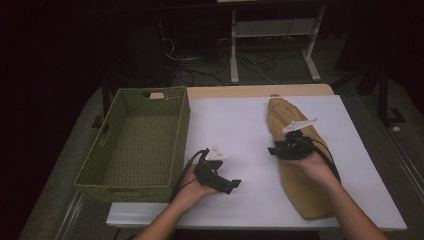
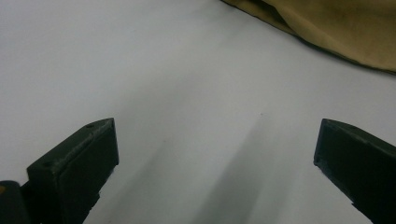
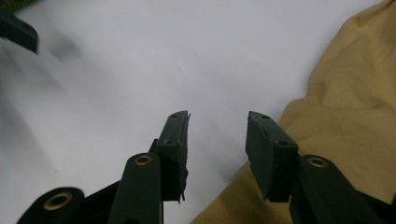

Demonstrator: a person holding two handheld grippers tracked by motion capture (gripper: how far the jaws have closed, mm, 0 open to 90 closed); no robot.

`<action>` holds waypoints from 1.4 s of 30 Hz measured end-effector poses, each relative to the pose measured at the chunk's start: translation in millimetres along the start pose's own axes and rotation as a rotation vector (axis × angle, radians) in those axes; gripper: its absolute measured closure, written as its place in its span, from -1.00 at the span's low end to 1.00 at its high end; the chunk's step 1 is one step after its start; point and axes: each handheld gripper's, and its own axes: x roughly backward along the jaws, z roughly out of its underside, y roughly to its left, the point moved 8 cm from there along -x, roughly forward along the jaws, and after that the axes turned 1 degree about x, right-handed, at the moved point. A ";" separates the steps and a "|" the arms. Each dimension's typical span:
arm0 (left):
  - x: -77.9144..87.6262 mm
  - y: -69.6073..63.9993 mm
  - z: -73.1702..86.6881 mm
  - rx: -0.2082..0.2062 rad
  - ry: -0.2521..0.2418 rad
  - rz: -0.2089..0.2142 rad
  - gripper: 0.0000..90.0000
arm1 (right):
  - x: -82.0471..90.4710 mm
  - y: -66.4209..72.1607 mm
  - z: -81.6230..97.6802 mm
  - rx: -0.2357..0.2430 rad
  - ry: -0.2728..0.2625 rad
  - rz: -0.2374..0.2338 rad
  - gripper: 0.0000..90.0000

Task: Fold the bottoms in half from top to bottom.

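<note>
cloth (image 1: pixel 300 165), tan, soft and folded long, is lain along the right of the white table (image 1: pixel 235 130). it is judged to be approached for a grasp: the right gripper (image 1: pixel 274 150) is held over its left edge, jaws narrowed, nothing pinched. next, an edge must be caught. the left gripper (image 1: pixel 235 184) is kept wide and empty nearby. farther left, a woven green basket (image 1: pixel 112 186) is set.
</note>
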 end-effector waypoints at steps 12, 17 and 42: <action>3.1 2.0 1.1 -0.001 0.001 -0.009 -1.00 | -9.5 -8.6 12.3 0.031 0.074 0.084 0.30; 4.3 2.8 0.8 -0.008 0.002 -0.011 -1.00 | -8.0 -11.5 15.5 0.039 0.080 0.112 0.28; 5.5 1.8 0.1 -0.004 -0.003 -0.015 -1.00 | -16.8 -21.1 26.3 0.061 0.118 0.178 0.93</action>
